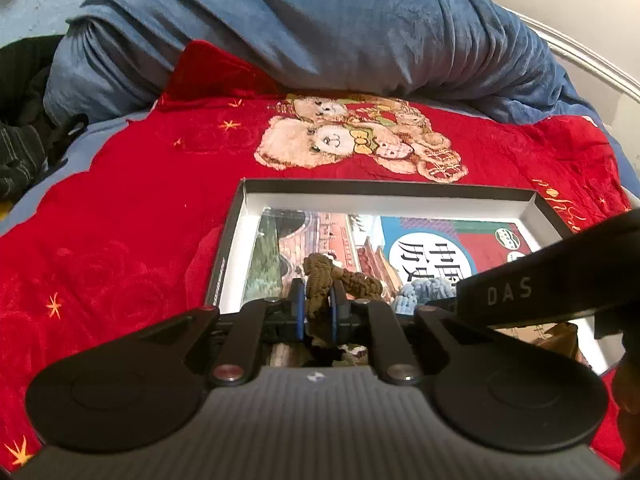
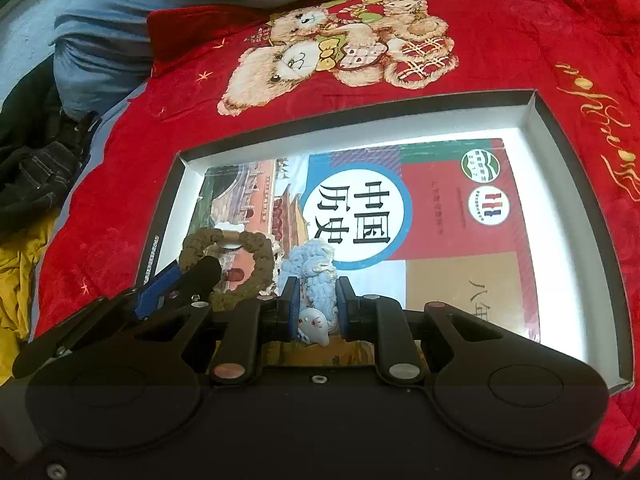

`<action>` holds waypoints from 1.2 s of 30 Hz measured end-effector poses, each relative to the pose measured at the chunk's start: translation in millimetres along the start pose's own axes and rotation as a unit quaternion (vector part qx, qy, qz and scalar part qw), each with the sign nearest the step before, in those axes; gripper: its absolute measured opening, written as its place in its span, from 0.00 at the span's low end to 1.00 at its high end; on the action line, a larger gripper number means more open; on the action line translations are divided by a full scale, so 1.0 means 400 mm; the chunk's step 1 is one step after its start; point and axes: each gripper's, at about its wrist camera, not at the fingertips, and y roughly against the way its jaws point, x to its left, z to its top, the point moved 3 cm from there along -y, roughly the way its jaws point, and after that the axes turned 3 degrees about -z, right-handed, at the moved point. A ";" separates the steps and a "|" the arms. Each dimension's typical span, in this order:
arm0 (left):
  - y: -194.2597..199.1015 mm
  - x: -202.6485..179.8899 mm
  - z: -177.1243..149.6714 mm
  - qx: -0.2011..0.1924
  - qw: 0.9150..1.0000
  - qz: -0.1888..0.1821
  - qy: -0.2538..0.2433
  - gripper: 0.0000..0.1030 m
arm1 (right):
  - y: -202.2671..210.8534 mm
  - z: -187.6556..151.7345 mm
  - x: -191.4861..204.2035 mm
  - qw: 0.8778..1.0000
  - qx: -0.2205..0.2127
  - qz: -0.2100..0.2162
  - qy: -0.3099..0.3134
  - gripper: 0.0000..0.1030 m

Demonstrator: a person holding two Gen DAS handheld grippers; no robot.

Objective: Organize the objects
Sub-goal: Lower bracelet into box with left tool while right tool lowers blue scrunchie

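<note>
The left gripper (image 1: 318,300) sits low in the centre of the left wrist view, its blue-padded jaws nearly together and pinching an olive-brown scrunchie (image 1: 320,280). In the right wrist view it enters from the lower left, angled up to the right. The right gripper (image 2: 318,292) sits at centre bottom of its own view, jaws clamped on a light blue scrunchie (image 2: 316,276); its black body crosses the right edge of the left wrist view.
</note>
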 end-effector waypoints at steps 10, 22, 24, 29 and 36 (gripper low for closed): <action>0.005 -0.005 -0.016 0.007 1.000 -0.001 -0.006 0.25 | 0.005 -0.007 0.003 1.000 -0.005 -0.006 -0.001 0.19; 0.005 -0.008 -0.018 0.020 1.000 -0.006 -0.019 0.42 | 0.003 -0.018 0.007 1.000 -0.002 -0.003 -0.014 0.24; 0.003 -0.010 -0.020 0.023 0.999 -0.005 -0.023 0.46 | 0.000 -0.021 0.007 1.000 0.003 -0.002 -0.016 0.25; 0.005 -0.001 -0.019 0.027 0.999 0.003 -0.019 0.53 | -0.001 -0.022 0.010 1.000 0.007 -0.009 -0.009 0.31; 0.020 0.024 -0.005 0.018 1.000 -0.009 0.010 0.64 | 0.021 -0.015 -0.010 1.000 -0.001 -0.009 -0.025 0.49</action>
